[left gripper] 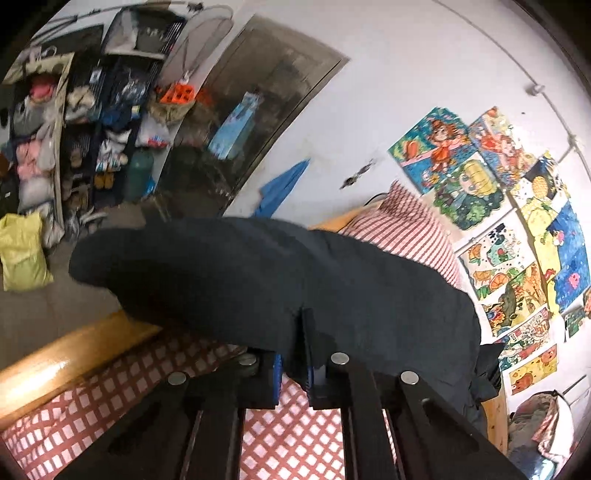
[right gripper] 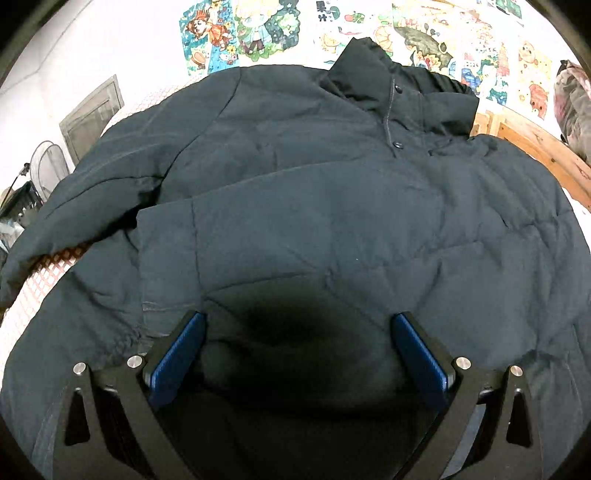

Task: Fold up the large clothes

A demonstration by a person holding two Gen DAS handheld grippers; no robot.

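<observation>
Large dark navy padded jacket (right gripper: 332, 221) lies spread front-up on the bed with the red-and-white checked sheet (left gripper: 288, 435); collar and hood end away from the right camera, hem toward it, so its long axis runs straight ahead of the right claw (right gripper: 299, 354); the far sleeve (right gripper: 92, 192) trails off to the left of the jacket body, with the sheet showing under it.

Left claw (left gripper: 295, 354) is clenched on a fold of that dark fabric, apparently the sleeve; the sleeve end (left gripper: 155, 266) hangs forward and left past the jaws, over the bed's wooden frame (left gripper: 66, 362).

Right claw: released, blue pads wide apart, hovering just over the lower body panel near the hem; nothing pinched between them.

Judgement: left claw is the one with a hold, so the next fold turns on carrying the sleeve inward across the jacket's long axis toward the snap placket (right gripper: 397, 146); right claw sits nearer the hem for a later bottom-up fold.

Writing: the children's drawings (right gripper: 258, 33) on the wall behind the collar carry some characters and what looks like "2024"; too small to be sure; no brand label visible on the jacket.
</observation>
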